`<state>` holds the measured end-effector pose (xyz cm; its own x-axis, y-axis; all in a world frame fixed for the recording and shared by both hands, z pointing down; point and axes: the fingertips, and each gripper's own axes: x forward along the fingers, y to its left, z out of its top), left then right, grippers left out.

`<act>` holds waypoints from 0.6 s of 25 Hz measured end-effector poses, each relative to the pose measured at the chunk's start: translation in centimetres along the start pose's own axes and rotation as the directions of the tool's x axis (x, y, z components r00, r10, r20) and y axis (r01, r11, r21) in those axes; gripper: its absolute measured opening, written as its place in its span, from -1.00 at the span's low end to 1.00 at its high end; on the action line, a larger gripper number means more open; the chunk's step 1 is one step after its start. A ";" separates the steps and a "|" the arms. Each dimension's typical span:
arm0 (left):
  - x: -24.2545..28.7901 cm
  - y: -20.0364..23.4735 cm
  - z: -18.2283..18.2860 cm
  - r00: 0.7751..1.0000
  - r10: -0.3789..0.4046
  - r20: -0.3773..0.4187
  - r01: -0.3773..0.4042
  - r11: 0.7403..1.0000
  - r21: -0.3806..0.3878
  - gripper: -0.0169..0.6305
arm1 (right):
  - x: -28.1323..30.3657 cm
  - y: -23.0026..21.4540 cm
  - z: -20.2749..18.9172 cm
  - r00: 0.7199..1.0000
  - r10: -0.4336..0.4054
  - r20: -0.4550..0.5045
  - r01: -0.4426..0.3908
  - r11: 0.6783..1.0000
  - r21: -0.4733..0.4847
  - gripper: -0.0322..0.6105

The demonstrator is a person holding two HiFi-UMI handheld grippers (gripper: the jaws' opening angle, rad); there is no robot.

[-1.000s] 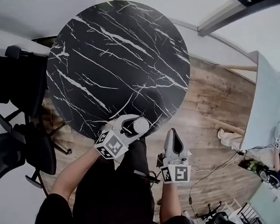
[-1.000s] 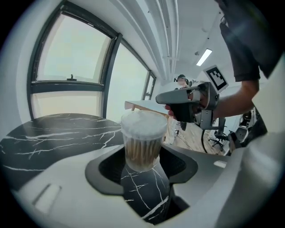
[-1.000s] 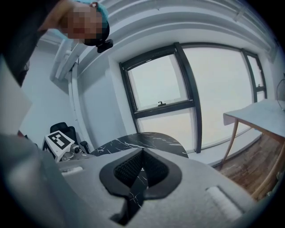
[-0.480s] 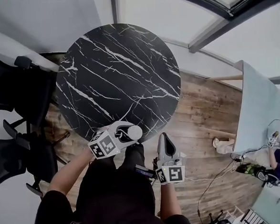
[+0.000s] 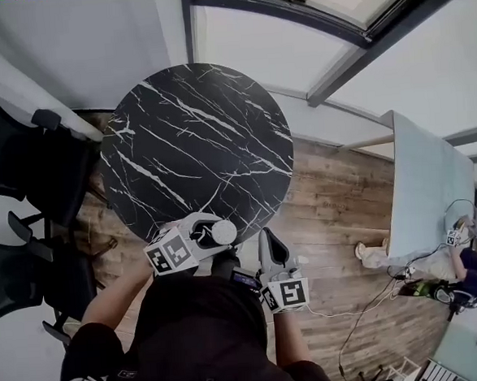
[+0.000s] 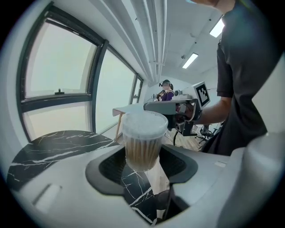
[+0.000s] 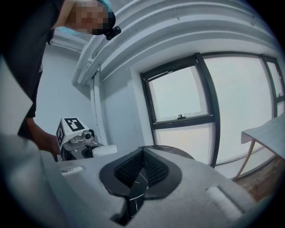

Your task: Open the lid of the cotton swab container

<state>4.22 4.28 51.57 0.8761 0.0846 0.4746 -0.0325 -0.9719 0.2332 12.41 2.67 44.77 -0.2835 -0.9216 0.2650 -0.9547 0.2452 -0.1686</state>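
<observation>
The cotton swab container [image 6: 142, 149] is a clear round tub full of swabs, its frosted white lid [image 6: 144, 124] seated on top. It stands upright between the pads of my left gripper [image 6: 142, 162], which is shut on its body. In the head view the left gripper [image 5: 215, 230] holds the white-topped container [image 5: 223, 231] over the near edge of the round black marble table [image 5: 194, 140]. My right gripper [image 5: 267, 240] hovers just right of it, apart from it, shut and empty. The right gripper view shows that gripper's [image 7: 142, 156] pads meeting, with the lid [image 7: 104, 150] at left.
Black office chairs [image 5: 25, 168] stand left of the table. A pale long table [image 5: 422, 189] and a seated person [image 5: 472, 267] are at the right. Cables [image 5: 376, 292] lie on the wooden floor. Windows lie beyond the marble table.
The head view has tilted up, so the table and both grippers sit lower in the picture. The left gripper still holds the container; the right stays shut beside it.
</observation>
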 end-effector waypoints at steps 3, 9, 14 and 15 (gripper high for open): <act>-0.6 -0.3 1.1 1.000 0.005 0.009 -0.005 1.000 0.014 -0.19 | -0.5 0.7 1.0 1.000 0.027 0.011 -0.027 1.000 -0.003 -0.90; -1.8 -0.9 2.3 0.999 -0.022 0.031 0.022 1.000 -0.002 -0.18 | -1.5 2.8 1.9 0.989 0.147 0.012 -0.146 0.989 -0.032 -0.90; -2.8 -1.4 2.2 0.999 -0.043 0.007 0.043 0.999 0.034 -0.18 | -2.2 5.3 2.2 0.967 0.254 0.019 -0.253 0.967 -0.036 -0.67; -3.0 -1.6 2.4 0.999 -0.049 0.006 0.048 0.998 0.038 -0.18 | -2.3 5.7 2.3 0.960 0.278 0.020 -0.277 0.960 -0.041 -0.57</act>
<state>2.82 5.04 47.78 0.8794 0.1304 0.4579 0.0282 -0.9743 0.2233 7.77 5.49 41.07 -0.5357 -0.8231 0.1885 -0.8417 0.5028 -0.1966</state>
